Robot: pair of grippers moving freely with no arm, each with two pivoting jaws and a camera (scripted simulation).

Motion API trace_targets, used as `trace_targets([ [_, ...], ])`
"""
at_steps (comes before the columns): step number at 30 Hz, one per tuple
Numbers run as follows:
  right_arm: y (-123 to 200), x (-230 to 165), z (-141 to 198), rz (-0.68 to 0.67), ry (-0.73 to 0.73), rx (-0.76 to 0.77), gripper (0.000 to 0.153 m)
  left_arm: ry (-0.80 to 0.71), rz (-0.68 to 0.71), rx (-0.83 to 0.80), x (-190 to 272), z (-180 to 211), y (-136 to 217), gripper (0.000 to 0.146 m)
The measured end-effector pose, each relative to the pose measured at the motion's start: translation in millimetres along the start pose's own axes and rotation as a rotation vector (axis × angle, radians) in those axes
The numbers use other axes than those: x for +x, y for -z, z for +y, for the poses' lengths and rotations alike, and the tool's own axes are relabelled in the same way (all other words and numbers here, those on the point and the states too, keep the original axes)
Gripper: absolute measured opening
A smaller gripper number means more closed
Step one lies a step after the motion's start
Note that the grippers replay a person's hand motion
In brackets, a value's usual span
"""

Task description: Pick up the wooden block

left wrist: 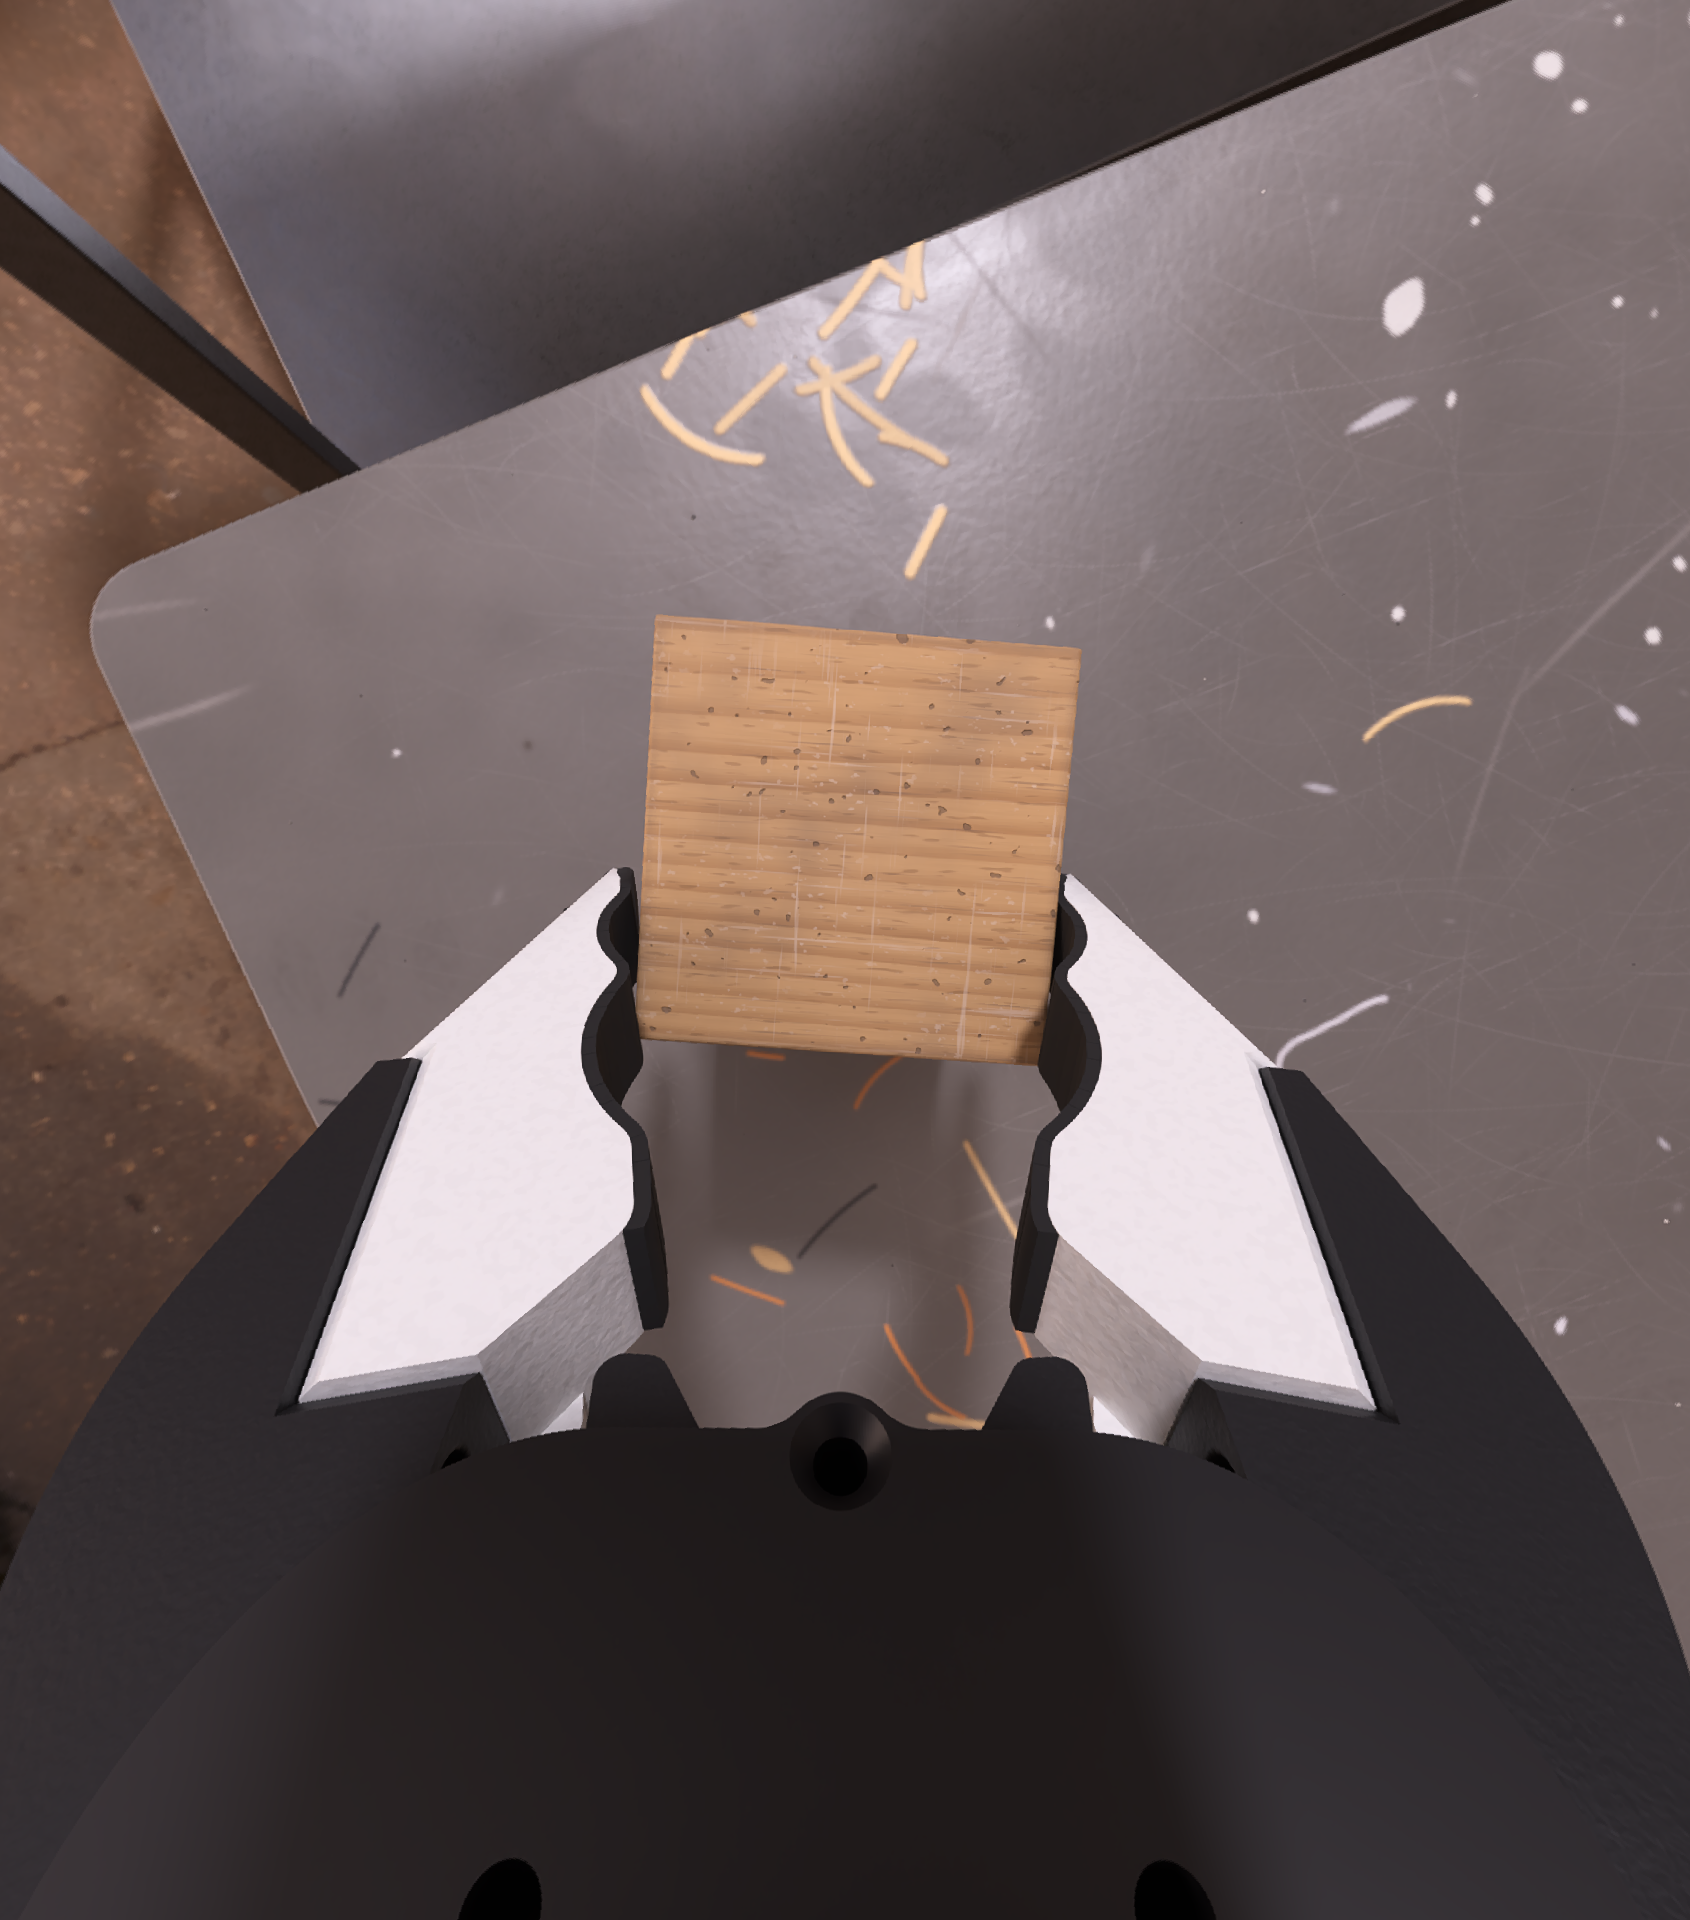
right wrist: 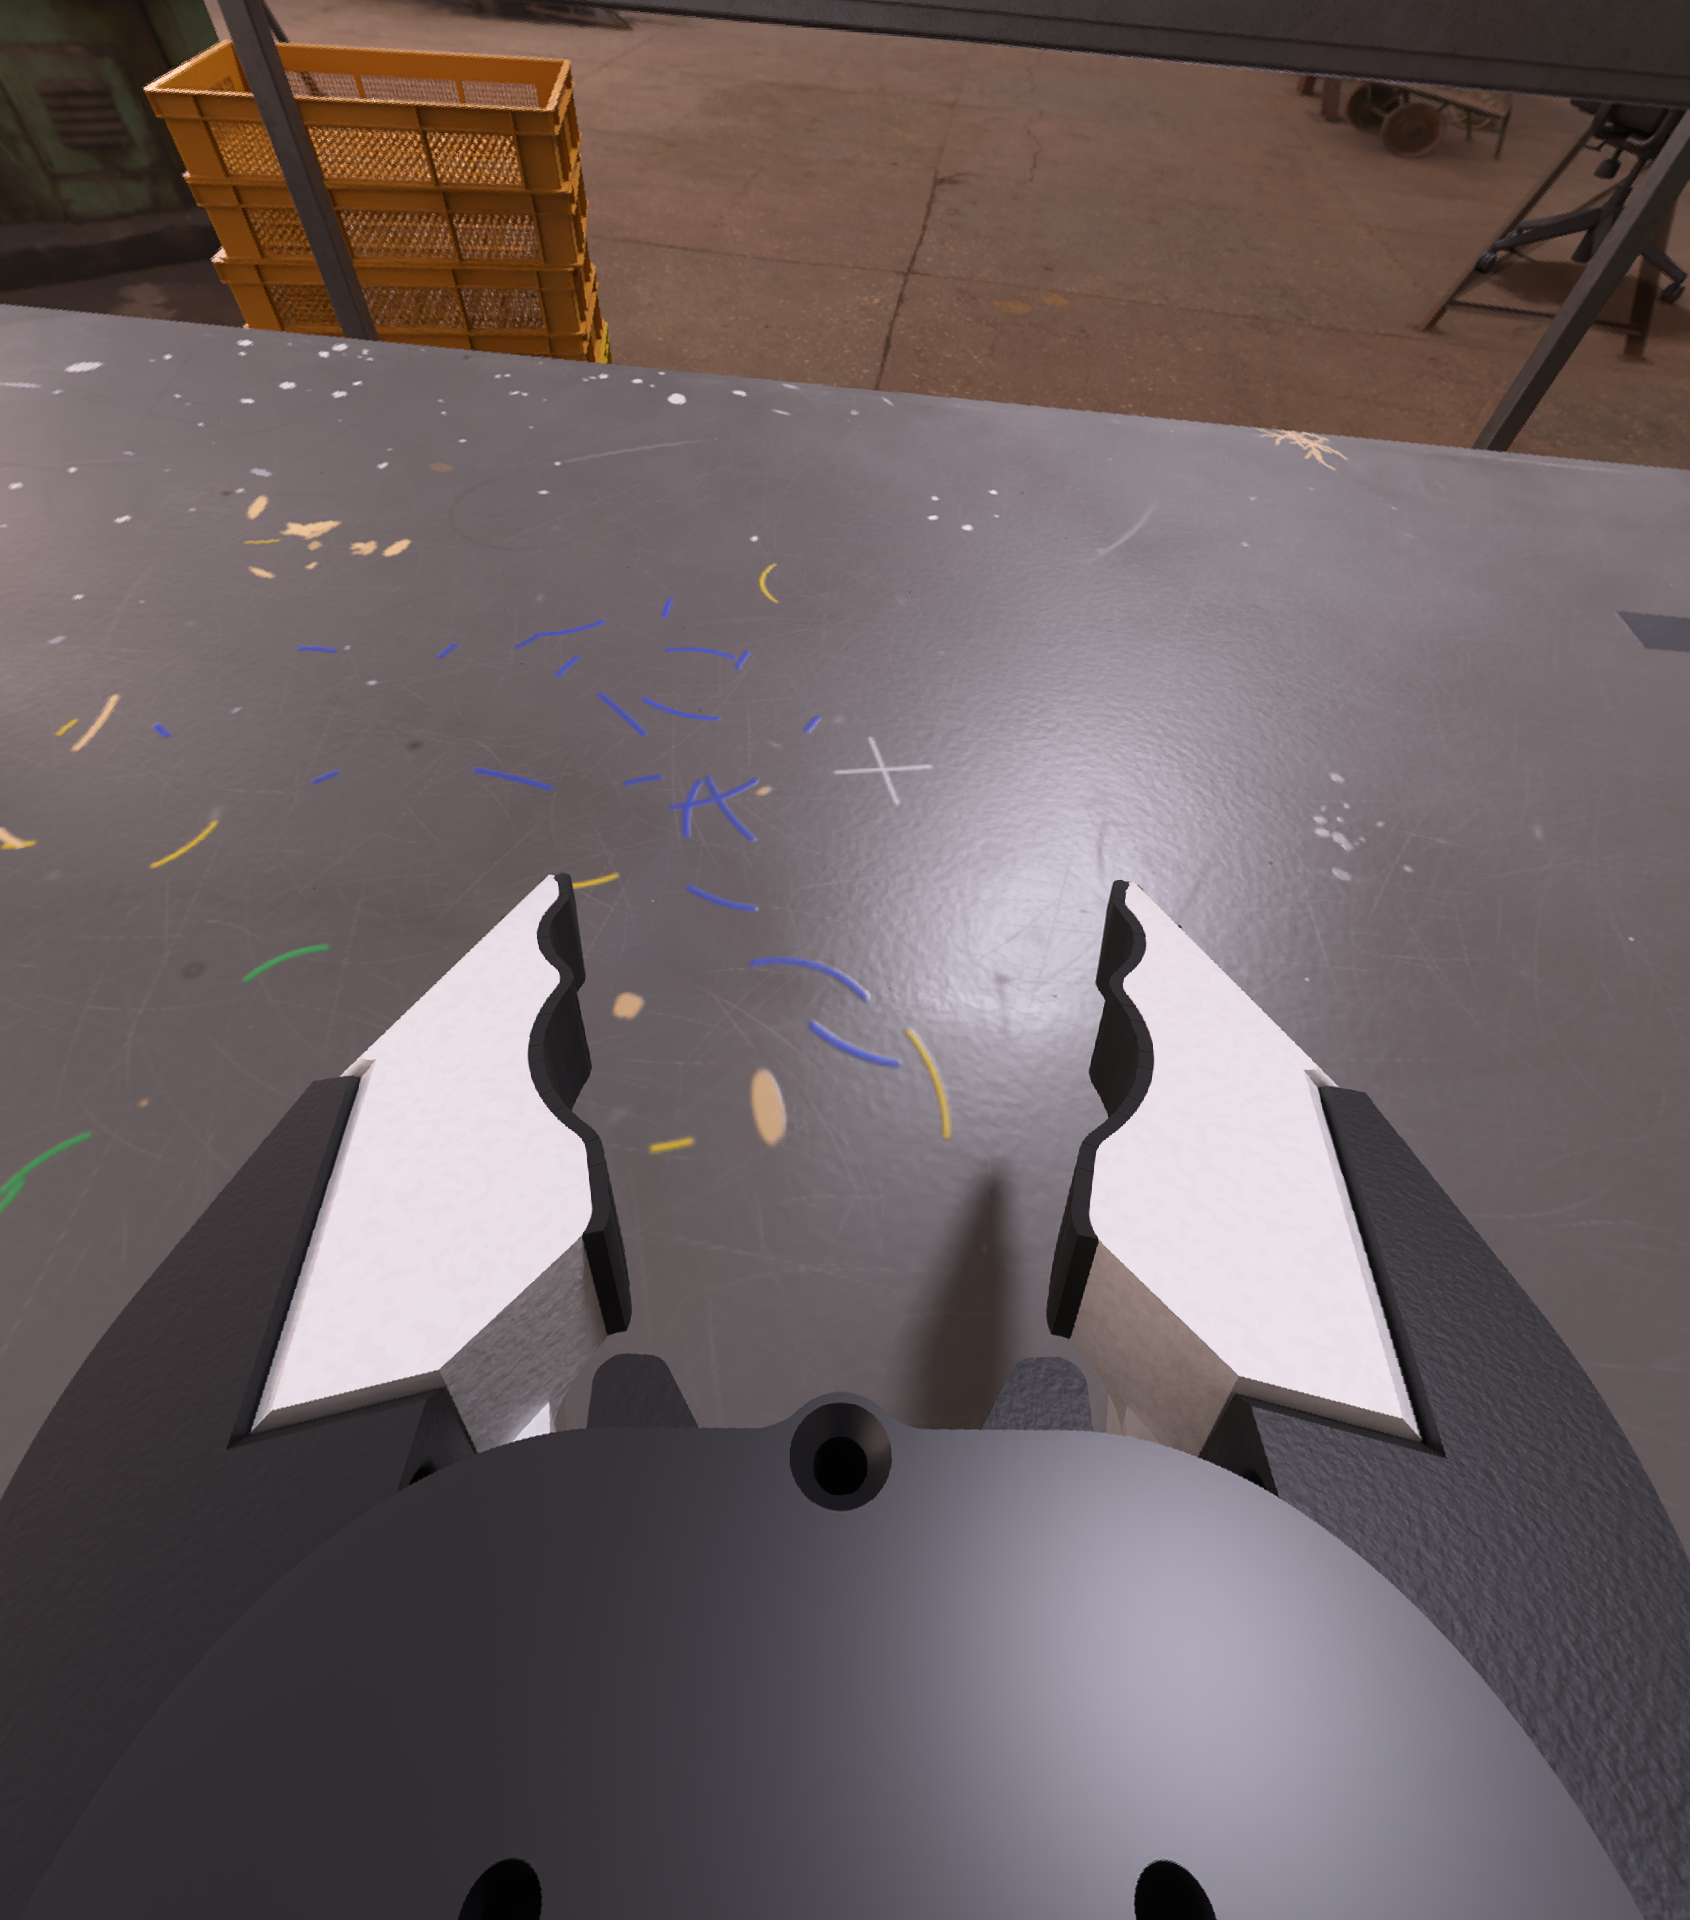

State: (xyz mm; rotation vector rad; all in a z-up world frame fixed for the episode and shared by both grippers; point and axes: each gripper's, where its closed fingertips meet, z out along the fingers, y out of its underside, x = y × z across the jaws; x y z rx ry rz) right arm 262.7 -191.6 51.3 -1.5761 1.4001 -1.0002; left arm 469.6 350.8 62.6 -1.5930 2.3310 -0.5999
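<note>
1. Left gripper (left wrist: 846,883): matte black shell, white wedge fingers (left wrist: 508,1122) with wavy black pads. It's clamped on the block (left wrist: 856,836), a pad touching each side near the block's lower half.
2. The block is a light tan wood cube with horizontal grain, dark specks and fine scratches. It pokes out past the fingertips, and seems to sit clear of the table, going by the bare top under its near edge.
3. Right gripper (right wrist: 839,883), same build, is spread wide with nothing between the fingers.
4. Table (right wrist: 1236,644): grey, glossy, scratched, with a rounded corner, flecked white and streaked blue, yellow, green and tan.
5. Beyond it: stacked orange mesh crates (right wrist: 384,197), cracked brown concrete floor (right wrist: 924,187), dark metal frame legs (right wrist: 1589,281).
</note>
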Motion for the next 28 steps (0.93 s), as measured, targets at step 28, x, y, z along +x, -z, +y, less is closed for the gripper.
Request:
trace_targets([
  [28, -31, -137, -90, -0.506, 0.111, 0.155, 0.099, -0.264, 0.073, 0.13, 12, -19, 91, 0.075],
])
